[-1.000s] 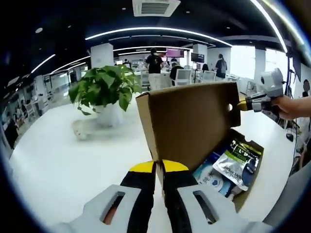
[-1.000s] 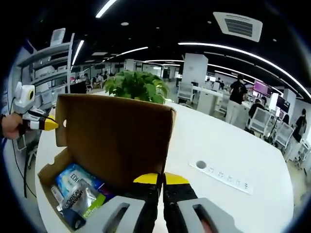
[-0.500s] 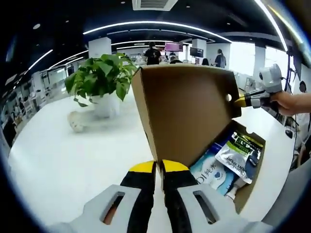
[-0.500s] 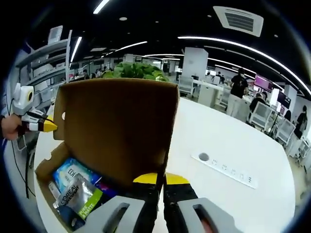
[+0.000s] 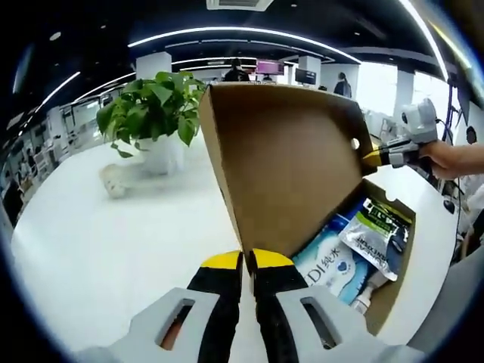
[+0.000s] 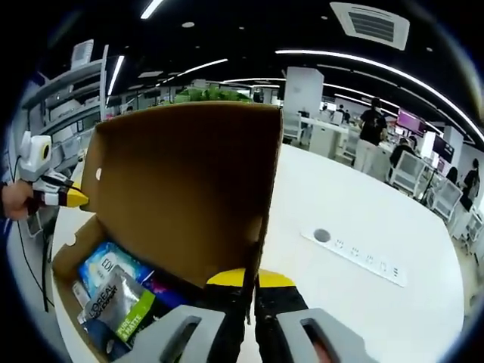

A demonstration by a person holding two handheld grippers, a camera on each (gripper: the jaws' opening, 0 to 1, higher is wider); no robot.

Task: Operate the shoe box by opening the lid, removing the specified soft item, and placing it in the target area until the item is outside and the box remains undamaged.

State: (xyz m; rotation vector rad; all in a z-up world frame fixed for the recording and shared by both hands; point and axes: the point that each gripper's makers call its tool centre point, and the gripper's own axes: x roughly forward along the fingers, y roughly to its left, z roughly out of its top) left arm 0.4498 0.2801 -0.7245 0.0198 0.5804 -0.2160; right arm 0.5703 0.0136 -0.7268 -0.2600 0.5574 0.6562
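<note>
Both grippers pinched the raised lid [image 5: 291,162] by opposite ends: left gripper [image 5: 247,261] and right gripper [image 6: 250,277], jaws narrow on cardboard. Soft packs [image 6: 113,291] lay in the open shoe box [image 5: 399,261], below and behind the lid. Neither gripper looked nearer; one would have to let go to reach in.

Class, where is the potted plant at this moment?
In the left gripper view, the potted plant stands on the white table, upper left, behind and left of the raised lid.
</note>
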